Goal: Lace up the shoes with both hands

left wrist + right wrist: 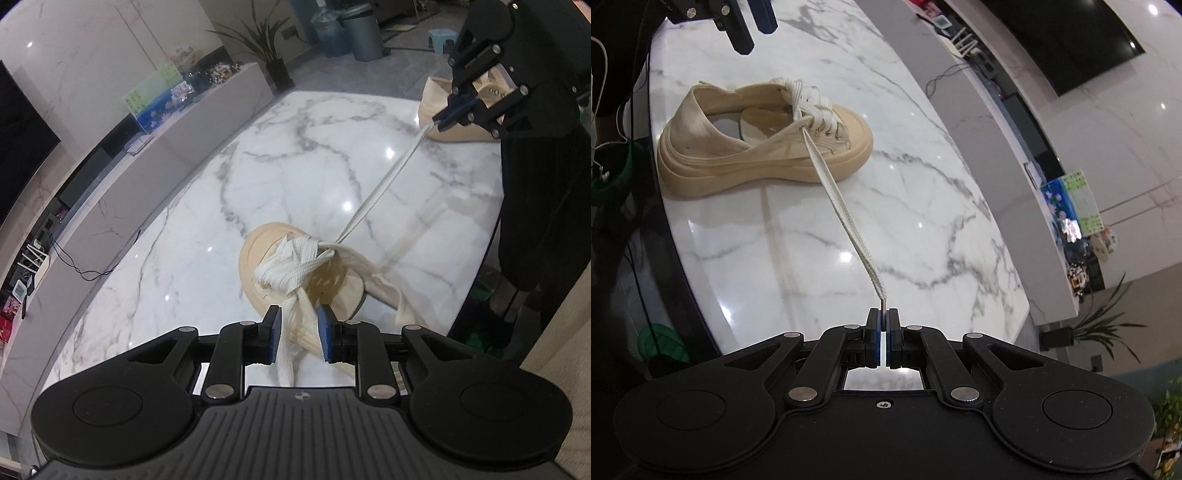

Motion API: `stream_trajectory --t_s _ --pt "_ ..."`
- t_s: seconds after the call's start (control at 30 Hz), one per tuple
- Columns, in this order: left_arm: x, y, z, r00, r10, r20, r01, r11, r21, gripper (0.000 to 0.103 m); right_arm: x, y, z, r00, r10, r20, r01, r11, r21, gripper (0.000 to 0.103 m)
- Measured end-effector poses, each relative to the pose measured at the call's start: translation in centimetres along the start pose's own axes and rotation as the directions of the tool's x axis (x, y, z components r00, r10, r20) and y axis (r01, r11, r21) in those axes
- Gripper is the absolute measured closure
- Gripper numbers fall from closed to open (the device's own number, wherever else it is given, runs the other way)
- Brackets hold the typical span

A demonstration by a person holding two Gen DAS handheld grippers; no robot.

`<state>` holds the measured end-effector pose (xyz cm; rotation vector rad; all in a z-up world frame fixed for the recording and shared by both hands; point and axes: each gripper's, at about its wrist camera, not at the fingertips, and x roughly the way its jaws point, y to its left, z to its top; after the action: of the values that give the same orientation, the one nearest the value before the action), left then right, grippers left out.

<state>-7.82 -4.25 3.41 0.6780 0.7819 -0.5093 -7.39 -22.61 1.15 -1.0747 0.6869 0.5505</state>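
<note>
A beige platform shoe (255,254) (720,162) with white laces (291,262) stands on the marble table (295,147). One lace (380,188) (842,206) runs taut from an eyelet to my right gripper (883,317) (441,123), which is shut on its tip. My left gripper (300,334) (753,27) hovers over the shoe's heel side, open. The other lace end (286,347) runs between its blue pads, beside the left pad (275,332), and is not pinched.
A second beige shoe (432,96) lies at the table's far end behind the right gripper. A person in black clothes (535,221) stands by the table's dark edge (683,280). A long white cabinet (166,155) runs along the wall beyond the table.
</note>
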Motion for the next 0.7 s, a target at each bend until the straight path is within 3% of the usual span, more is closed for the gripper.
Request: stream_trajectory --t_s 0.4,0.7 --pt "-1.4 -0.9 -0.1 0.999 0.035 0.007 -0.035 0.999 0.022 0.078 -1.5 0.3 0.6 1.0 -0.013 0.026 0.011 0.998 0.059 0.102" --pt "-2.5 -0.5 -0.3 0.997 0.063 0.035 -0.063 0.998 0.003 0.075 -2.9 0.5 2.3 0.995 0.003 0.101 -0.012 0.996 0.089 0.101"
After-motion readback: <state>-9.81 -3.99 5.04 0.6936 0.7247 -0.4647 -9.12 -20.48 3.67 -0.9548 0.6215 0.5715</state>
